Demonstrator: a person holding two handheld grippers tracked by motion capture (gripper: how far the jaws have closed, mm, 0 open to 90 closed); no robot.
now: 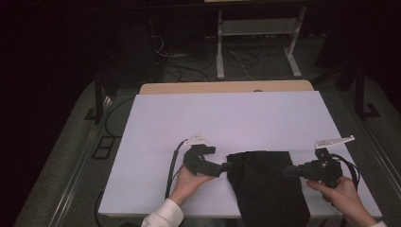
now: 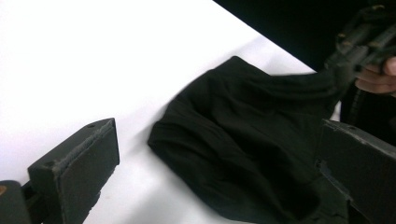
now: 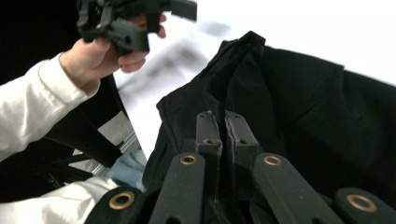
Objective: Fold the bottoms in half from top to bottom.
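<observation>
A black cloth point(image 1: 267, 189) lies crumpled on the white table cover point(image 1: 227, 118) near the front edge, and its lower part reaches over that edge. My left gripper point(image 1: 228, 166) sits at the cloth's left edge. In the left gripper view its jaws point(image 2: 215, 130) stand wide open with the cloth point(image 2: 243, 140) lying loose between them, and neither pad presses on it. My right gripper point(image 1: 287, 170) is at the cloth's right edge. In the right gripper view it point(image 3: 224, 122) is shut on a raised fold of the cloth point(image 3: 303, 102).
A wooden table edge point(image 1: 227, 87) shows behind the white cover. Beyond it stand the white legs of another table point(image 1: 220, 52), with cables point(image 1: 189, 71) on the dark floor. A white-sleeved hand point(image 3: 93, 58) holds the left gripper.
</observation>
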